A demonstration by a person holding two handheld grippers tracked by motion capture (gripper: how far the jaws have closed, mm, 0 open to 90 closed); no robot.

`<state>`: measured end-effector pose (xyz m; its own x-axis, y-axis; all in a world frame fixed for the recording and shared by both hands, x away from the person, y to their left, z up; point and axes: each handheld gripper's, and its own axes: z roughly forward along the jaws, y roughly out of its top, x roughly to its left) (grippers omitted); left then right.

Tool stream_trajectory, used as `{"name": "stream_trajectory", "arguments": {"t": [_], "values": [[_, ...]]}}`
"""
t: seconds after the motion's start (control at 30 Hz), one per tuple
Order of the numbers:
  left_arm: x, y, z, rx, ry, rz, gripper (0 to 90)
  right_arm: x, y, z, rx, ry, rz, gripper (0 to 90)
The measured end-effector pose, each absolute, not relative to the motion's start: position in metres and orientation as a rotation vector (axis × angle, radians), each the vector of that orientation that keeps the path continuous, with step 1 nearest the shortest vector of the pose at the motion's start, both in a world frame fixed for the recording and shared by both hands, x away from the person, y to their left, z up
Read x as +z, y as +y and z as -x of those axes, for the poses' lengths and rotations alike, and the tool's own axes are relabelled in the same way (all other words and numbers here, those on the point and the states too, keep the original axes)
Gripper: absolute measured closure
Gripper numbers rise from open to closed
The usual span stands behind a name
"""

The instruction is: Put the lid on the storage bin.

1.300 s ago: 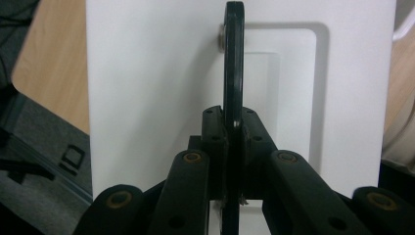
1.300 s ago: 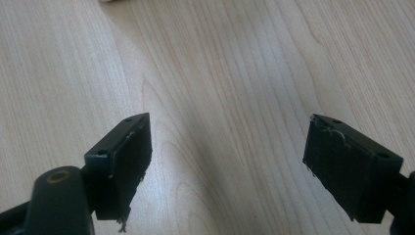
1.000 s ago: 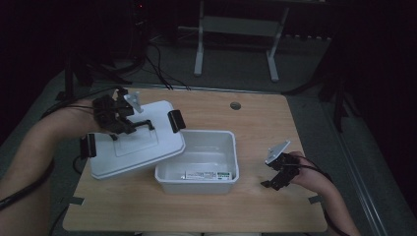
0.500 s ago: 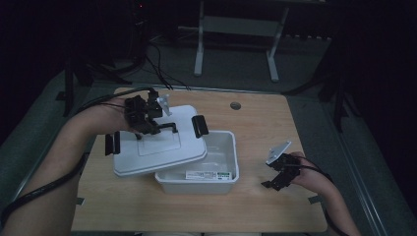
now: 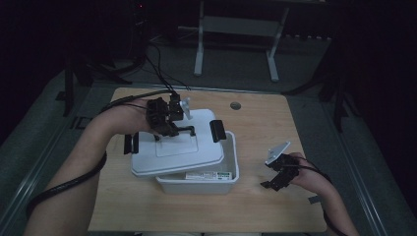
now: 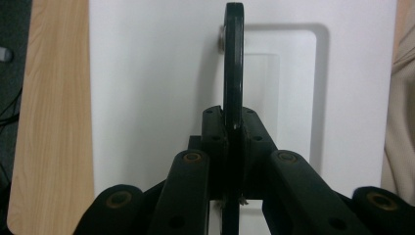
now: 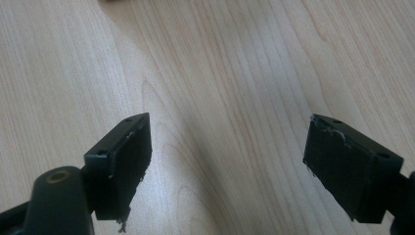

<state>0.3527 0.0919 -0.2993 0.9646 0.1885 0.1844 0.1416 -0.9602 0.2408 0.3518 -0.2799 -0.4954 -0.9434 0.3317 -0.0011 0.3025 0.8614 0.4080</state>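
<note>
Moved: the left hand-held gripper (image 5: 183, 129) has carried the white lid (image 5: 177, 147) from the desk's left side toward the middle, partly over the white bin (image 5: 227, 169).
Left hand-held gripper: clamped on the lid's black handle (image 6: 233, 63).
Right hand-held gripper (image 7: 227, 164): jaws wide apart, empty, over bare desk (image 5: 275, 211) near the right edge.
Bin: at desk centre, a labelled box (image 5: 209, 175) inside.
Doing it well: probably keep the lid level, square its edges to the rim, then lower.
</note>
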Motion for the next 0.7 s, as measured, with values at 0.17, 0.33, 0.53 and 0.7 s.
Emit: {"name": "stream_trajectory", "arguments": {"t": [0.17,0.33,0.53,0.7], "values": [[-0.305,0.076,-0.356,0.300,0.202,-2.901,83.7,-0.496,-0.279,-0.352,0.639,2.961,-0.499,17.6],[-0.310,0.061,-0.357,0.268,0.179,-2.900,83.7,-0.496,-0.281,-0.351,0.641,2.961,-0.505,17.6],[-0.319,0.047,-0.359,0.230,0.132,-2.898,83.7,-0.497,-0.282,-0.351,0.644,2.962,-0.505,17.6],[-0.327,0.040,-0.360,0.212,0.110,-2.905,83.7,-0.498,-0.284,-0.352,0.650,2.960,-0.507,17.6]]}}
